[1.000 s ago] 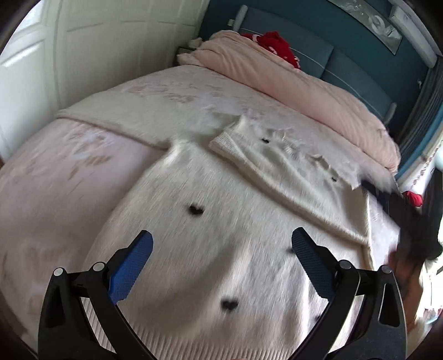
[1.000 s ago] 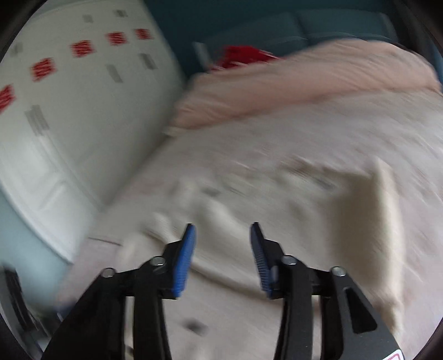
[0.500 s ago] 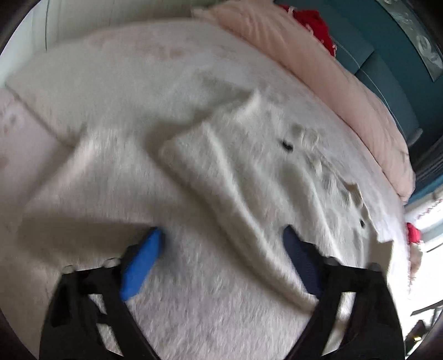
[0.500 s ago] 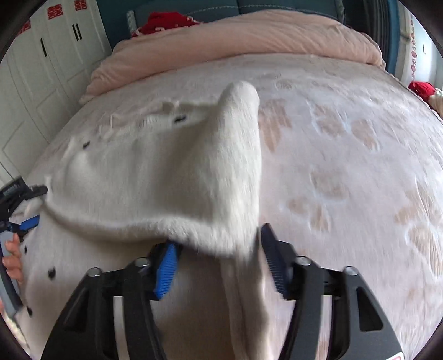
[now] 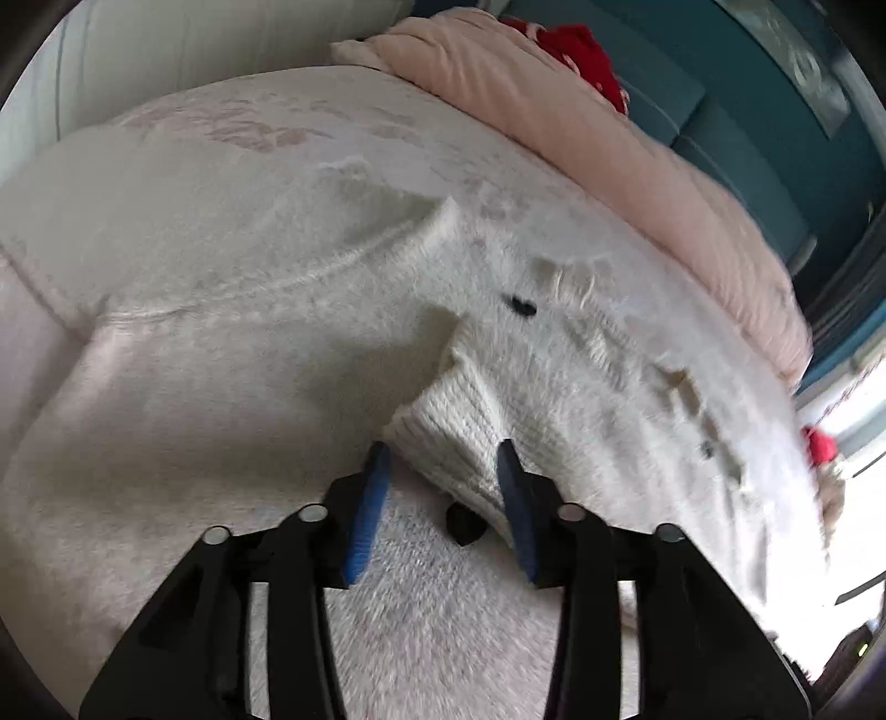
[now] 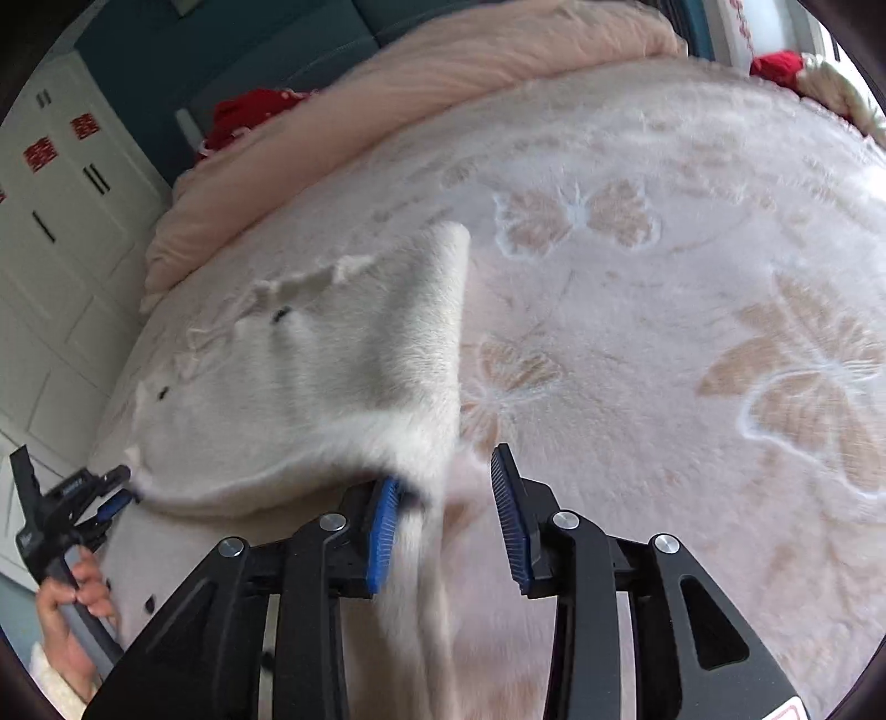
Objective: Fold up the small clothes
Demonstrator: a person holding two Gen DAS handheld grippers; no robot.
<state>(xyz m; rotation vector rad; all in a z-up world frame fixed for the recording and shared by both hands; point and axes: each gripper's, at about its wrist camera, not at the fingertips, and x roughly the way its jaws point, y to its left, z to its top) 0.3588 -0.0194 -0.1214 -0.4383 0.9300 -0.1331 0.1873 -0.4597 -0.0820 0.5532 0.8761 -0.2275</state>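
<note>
A white fuzzy cardigan (image 5: 232, 387) with black buttons lies spread on the bed. Its sleeve is folded across the body, and the ribbed cuff (image 5: 448, 437) lies between the blue pads of my left gripper (image 5: 443, 498), whose jaws are narrowed around it with gaps on both sides. In the right wrist view the cardigan (image 6: 354, 387) has a folded flap with a raised edge. My right gripper (image 6: 443, 520) is open, with loose fabric draped against its left pad (image 6: 382, 531). The left gripper (image 6: 72, 509) and hand show at the far left.
The cardigan lies on a cream blanket with a pink flower pattern (image 6: 692, 332). A pink duvet (image 5: 609, 149) is rolled along the headboard with a red item (image 5: 581, 50) behind it. White wardrobe doors (image 6: 61, 232) stand beside the bed.
My left gripper moved forward to the sleeve cuff and its jaws narrowed from wide open. My right gripper stayed at the flap's edge and opened a little wider.
</note>
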